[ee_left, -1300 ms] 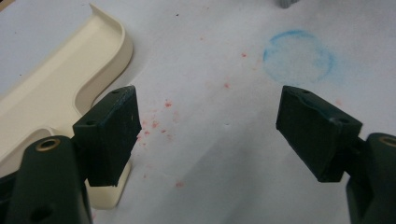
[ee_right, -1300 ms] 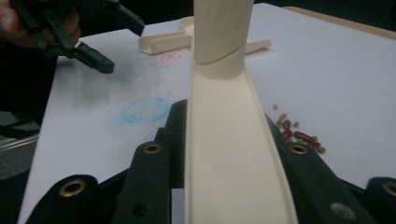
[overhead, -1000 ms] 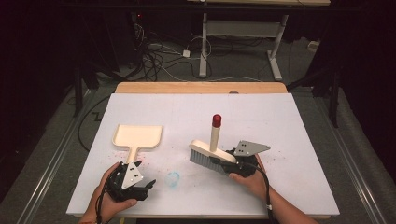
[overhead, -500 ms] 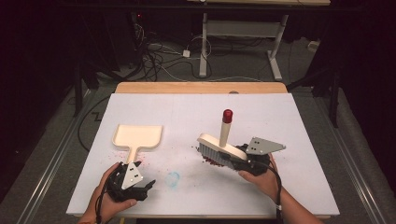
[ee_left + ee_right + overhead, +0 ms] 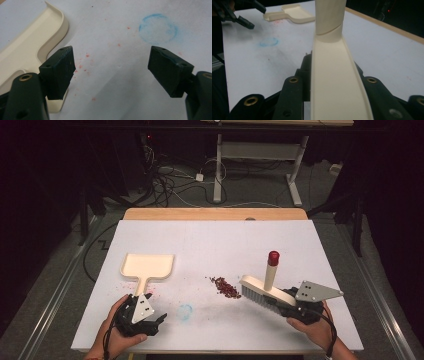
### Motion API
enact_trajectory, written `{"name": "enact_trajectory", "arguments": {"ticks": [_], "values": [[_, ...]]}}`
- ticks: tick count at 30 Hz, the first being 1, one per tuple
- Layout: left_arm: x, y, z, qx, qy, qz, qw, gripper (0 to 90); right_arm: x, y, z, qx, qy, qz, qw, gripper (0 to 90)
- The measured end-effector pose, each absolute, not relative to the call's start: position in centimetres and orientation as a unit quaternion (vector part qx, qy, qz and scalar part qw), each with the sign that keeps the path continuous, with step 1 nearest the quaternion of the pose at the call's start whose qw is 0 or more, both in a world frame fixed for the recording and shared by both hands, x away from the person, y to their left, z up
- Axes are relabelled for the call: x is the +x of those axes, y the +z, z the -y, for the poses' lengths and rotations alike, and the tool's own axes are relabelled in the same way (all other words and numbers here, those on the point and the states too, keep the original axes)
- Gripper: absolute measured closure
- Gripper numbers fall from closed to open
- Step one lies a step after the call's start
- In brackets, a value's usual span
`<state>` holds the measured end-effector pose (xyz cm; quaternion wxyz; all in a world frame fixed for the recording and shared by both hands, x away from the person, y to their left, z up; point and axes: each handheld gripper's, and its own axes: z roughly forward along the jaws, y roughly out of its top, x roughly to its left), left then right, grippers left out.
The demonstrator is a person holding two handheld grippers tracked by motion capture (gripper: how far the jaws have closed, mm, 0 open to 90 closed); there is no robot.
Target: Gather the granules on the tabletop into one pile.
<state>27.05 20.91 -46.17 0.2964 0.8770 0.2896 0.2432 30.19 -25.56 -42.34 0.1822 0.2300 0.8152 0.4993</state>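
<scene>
Right gripper [image 5: 282,301], lower right, clamped on brush [image 5: 261,289], bristles angled toward red crumbs [image 5: 225,287] at centre, apparently for sweeping. Left gripper [image 5: 150,320], lower left, jaws wide, empty, beside dustpan [image 5: 148,266] handle, likely ready to steady it.

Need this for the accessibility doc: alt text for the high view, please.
On a white table, the person's right tongs grip a cream brush with a red-capped handle beside a small pile of red crumbs. The left tongs rest open just below a cream dustpan, near a faint blue ring.
</scene>
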Motion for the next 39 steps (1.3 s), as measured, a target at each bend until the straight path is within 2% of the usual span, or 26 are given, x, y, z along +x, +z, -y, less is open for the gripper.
{"name": "enact_trajectory", "arguments": {"ticks": [5,10,21,30,37,39], "values": [[27.1,-46.2,-20.7,0.88,0.243,-0.284,0.293,21.1,30.2,-44.0,26.3,0.248,0.483,-0.823,0.167,67.5],[27.2,-46.2,-20.6,0.881,0.241,-0.283,0.293,21.1,30.8,-44.6,25.3,0.251,0.496,-0.818,0.147,67.5],[27.2,-46.3,-20.8,0.881,0.239,-0.285,0.293,21.2,32.2,-44.7,21.8,0.239,0.495,-0.821,0.156,67.5],[27.1,-46.3,-20.8,0.88,0.239,-0.287,0.293,21.2,32.0,-42.4,22.4,0.27,0.5,-0.795,0.212,67.5],[27.2,-46.2,-20.6,0.879,0.239,-0.286,0.296,21.2,33.8,-41.4,17.8,0.247,0.503,-0.801,0.212,67.5],[27.2,-46.3,-20.7,0.881,0.238,-0.285,0.294,21.2,35.0,-41.6,16.2,0.244,0.498,-0.81,0.191,67.5]]}}
